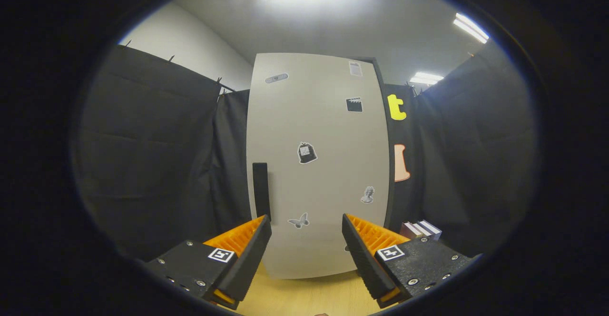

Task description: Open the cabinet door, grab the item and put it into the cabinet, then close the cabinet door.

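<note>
So the cabinet (318,163) stands straight ahead of the fingers, pale and tall, with its door (328,130) flat shut. It sits on a light wood table (304,297) that runs under the fingers. A dark vertical handle (260,190) is on the door's left side, just above and beyond the left fingertip. A few stickers are scattered on the door, with a butterfly sticker (299,221) low down, beyond the gap between the fingers. Off past the right finger, beside the cabinet's bottom corner, there's a small stack of books (421,230), which looks like the item to go in. The gripper (307,232) has its fingers spread wide apart, with nothing between them and nothing touching.
</note>
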A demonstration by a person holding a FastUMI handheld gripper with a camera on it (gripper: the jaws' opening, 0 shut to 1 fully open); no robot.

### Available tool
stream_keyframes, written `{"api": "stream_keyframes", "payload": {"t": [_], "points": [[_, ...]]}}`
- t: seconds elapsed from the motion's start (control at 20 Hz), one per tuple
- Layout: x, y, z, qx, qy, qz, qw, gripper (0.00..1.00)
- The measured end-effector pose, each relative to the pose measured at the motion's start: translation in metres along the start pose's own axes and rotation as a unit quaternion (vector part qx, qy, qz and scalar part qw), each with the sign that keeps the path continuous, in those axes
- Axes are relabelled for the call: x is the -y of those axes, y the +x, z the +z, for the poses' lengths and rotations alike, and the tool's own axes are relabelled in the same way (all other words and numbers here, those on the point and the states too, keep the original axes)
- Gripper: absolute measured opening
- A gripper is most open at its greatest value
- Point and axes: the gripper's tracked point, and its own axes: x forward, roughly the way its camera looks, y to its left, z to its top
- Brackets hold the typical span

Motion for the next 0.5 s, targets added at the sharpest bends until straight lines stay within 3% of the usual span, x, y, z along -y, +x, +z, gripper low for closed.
{"api": "stream_keyframes", "payload": {"t": [0.5], "points": [[0.018, -0.092, -0.042, 0.000, 0.024, -0.022, 0.999, 0.93]]}}
